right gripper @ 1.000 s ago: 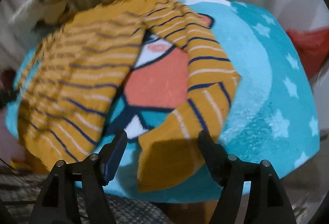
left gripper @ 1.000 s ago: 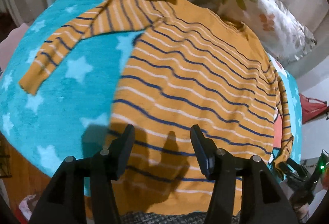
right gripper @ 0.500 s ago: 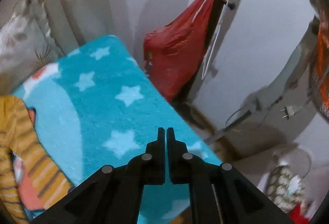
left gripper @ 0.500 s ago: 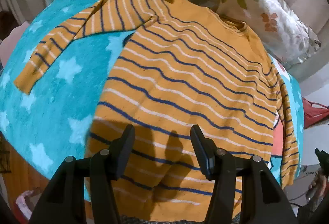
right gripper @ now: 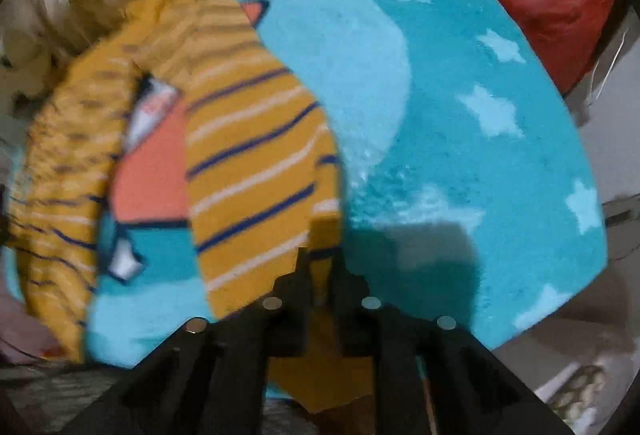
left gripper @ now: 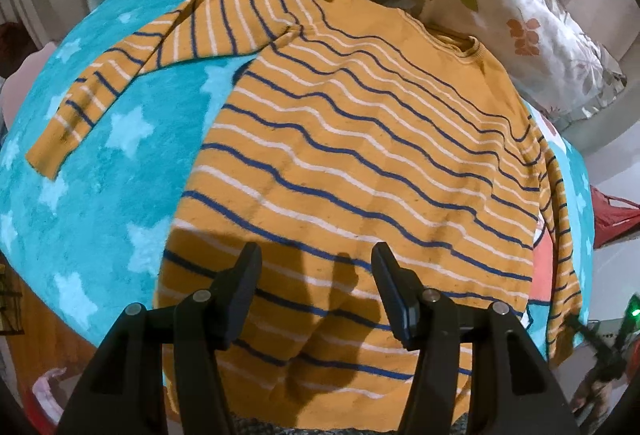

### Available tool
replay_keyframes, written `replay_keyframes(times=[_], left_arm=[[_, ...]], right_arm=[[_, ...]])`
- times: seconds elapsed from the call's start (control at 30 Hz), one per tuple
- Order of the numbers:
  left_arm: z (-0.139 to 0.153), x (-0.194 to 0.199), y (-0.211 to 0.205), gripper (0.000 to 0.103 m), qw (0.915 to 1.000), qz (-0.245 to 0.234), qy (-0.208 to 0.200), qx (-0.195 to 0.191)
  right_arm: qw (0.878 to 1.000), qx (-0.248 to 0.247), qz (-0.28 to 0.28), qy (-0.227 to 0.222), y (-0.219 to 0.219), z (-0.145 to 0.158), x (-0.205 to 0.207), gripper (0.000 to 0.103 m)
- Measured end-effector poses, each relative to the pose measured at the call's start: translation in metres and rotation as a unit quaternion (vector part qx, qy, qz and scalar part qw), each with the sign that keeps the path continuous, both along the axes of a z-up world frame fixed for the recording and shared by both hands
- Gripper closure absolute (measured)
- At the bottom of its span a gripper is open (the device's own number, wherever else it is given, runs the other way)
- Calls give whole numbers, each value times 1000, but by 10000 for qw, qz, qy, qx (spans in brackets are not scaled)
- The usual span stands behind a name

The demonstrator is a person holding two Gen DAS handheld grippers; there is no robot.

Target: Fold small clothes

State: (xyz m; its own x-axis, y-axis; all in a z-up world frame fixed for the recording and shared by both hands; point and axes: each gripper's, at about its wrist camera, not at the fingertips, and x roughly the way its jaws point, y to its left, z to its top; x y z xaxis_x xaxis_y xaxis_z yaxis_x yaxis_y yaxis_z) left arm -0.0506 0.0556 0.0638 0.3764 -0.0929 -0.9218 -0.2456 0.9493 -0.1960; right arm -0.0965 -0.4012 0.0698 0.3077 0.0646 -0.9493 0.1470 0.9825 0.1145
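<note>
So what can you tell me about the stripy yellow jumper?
The jumper looks like soft mustard knit with navy and white stripes and a ribbed round collar. It lies flat on the turquoise star blanket, one sleeve stretched out sideways. The right gripper pinches the other sleeve's cuff. The left gripper hovers open over the hem.

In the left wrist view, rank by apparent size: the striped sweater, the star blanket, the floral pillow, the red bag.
1. striped sweater, filling most of the frame, though nearness to the camera inflates it
2. star blanket, largely covered by the sweater
3. floral pillow
4. red bag, only a sliver at the right edge
</note>
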Motion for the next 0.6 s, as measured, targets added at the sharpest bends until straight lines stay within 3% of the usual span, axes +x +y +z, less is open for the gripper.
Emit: replay_keyframes(times=[0.07,0.13,0.2,0.3,0.37,0.4,0.5,0.57,0.6], left_arm=[[3,2,-3,47,10000,-45,-53,2],[5,3,-4,47,9999,-75,-101,47],[6,4,-4,47,9998,-99,-116,103],[7,4,3,47,9997,-65,-138,198],[7,0,13,44,9994,39,-155,315],[6,-2,20,42,9991,121,-152,365],[-2,-11,45,40,9984,397,-66,389],[-11,-20,64,40,9978,557,24,355],[-15,-24,71,40,9977,600,51,324]], right_arm=[[9992,-128,-171,-337,-13,26,1,96],[9942,-581,-619,-662,-48,52,12,95],[9790,-1368,-1161,-966,-75,73,19,95],[9488,-2537,-1722,-766,-88,78,38,78],[9385,-2783,-1879,-799,-71,88,35,72],[9442,-2580,-1843,-890,-70,90,45,59],[9805,-1122,-1123,-1156,-2,96,34,56],[9947,400,-196,-930,48,79,28,56],[9882,1353,304,-648,88,64,15,56]])
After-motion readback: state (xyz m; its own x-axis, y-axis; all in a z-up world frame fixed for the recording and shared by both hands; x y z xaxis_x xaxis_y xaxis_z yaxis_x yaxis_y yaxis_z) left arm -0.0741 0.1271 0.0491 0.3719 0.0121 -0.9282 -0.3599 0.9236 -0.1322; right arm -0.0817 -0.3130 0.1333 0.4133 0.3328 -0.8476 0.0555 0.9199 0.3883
